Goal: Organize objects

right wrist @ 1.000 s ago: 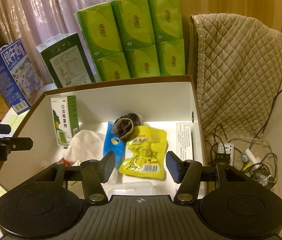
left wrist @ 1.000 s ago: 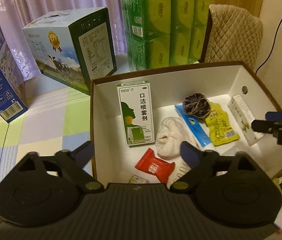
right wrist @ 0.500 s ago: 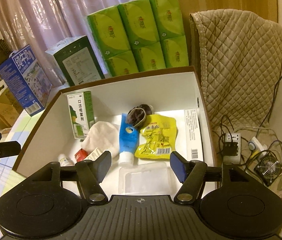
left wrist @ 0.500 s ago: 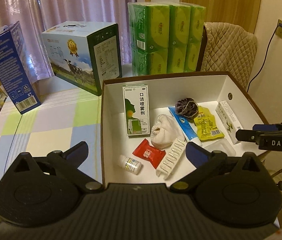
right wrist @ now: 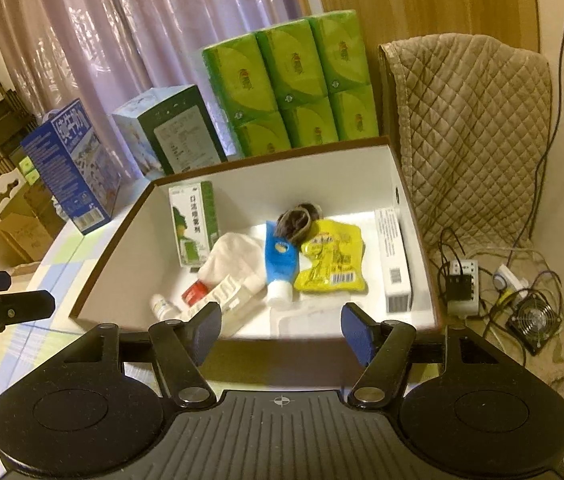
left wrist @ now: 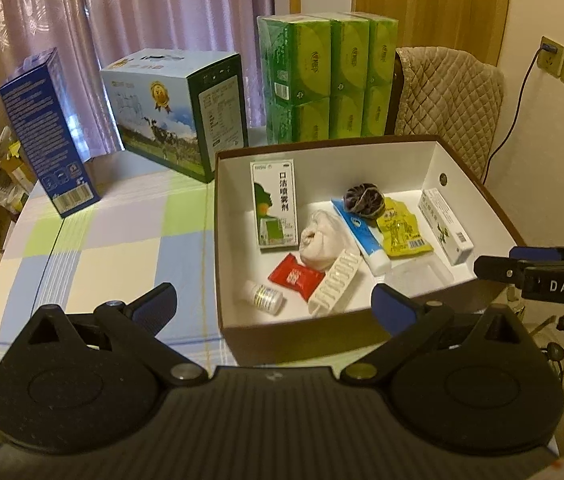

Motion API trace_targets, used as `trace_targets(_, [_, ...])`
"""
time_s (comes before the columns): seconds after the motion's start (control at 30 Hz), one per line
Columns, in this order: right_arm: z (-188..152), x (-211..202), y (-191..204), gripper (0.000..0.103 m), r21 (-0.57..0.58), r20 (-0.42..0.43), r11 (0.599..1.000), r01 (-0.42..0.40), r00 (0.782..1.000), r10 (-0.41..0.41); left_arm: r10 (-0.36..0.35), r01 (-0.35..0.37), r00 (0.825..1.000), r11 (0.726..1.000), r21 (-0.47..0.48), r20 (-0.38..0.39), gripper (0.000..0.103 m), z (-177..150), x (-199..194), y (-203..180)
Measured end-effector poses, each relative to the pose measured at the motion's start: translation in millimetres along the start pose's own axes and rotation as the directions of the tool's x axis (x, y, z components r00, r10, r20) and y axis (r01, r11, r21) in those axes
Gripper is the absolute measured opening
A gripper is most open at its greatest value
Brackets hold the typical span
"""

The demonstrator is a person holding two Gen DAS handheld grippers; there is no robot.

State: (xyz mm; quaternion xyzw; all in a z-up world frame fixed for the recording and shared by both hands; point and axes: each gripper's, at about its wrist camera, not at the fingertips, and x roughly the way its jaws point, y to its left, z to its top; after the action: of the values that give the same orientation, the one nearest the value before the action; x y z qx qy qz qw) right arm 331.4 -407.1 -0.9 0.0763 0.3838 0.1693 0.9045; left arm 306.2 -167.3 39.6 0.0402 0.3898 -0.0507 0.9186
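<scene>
A brown-rimmed white box (left wrist: 226,240) (right wrist: 362,172) stands on the checked table. Inside lie a green-white spray carton (left wrist: 274,204) (right wrist: 194,222), a white cloth (left wrist: 322,240), a blue-white tube (left wrist: 362,236) (right wrist: 280,264), a yellow packet (left wrist: 400,228) (right wrist: 332,258), a dark scrunchie (left wrist: 364,198), a red sachet (left wrist: 296,276), a small bottle (left wrist: 264,296), a white ribbed strip (left wrist: 336,282) and a long white carton (left wrist: 446,224) (right wrist: 394,260). My left gripper (left wrist: 272,306) hangs open in front of the box, empty. My right gripper (right wrist: 280,330) is open and empty at the box's near right side.
Behind the box stand a green tissue pack stack (left wrist: 326,80), a milk carton case (left wrist: 174,108) and a blue carton (left wrist: 48,132). A quilted chair back (right wrist: 470,128) is on the right. A power strip, cables and a small fan (right wrist: 534,322) lie on the floor.
Both grippers have pulled back and up from the box, so more of its inside and the table shows. The objects in the box have not moved.
</scene>
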Motion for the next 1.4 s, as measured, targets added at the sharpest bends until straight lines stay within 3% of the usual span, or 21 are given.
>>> trace_targets(0.33, [-43.5, -28.2, 38.4, 0.064, 0.006, -0.035, 1.0, 0.014, 0.999, -0.014, -0.017, 0.016, 0.999, 0.999, -0.029, -0.036, 0.102, -41.9, -31.6, 20.2])
trace_targets(0.87, [-107.5, -73.5, 127.2, 0.064, -0.023, -0.069, 0.999, -0.041, 0.997, 0.04, 0.008, -0.014, 0.997, 0.997, -0.075, -0.082, 0.102, -119.1, -94.3, 80.3])
trace_targets(1.4, [-161.6, -87.0, 190.4, 0.064, -0.081, -0.138, 0.993, -0.084, 0.988, 0.072, 0.015, -0.028, 0.993, 0.994, -0.108, -0.121, 0.102, -182.5, -135.2, 113.9])
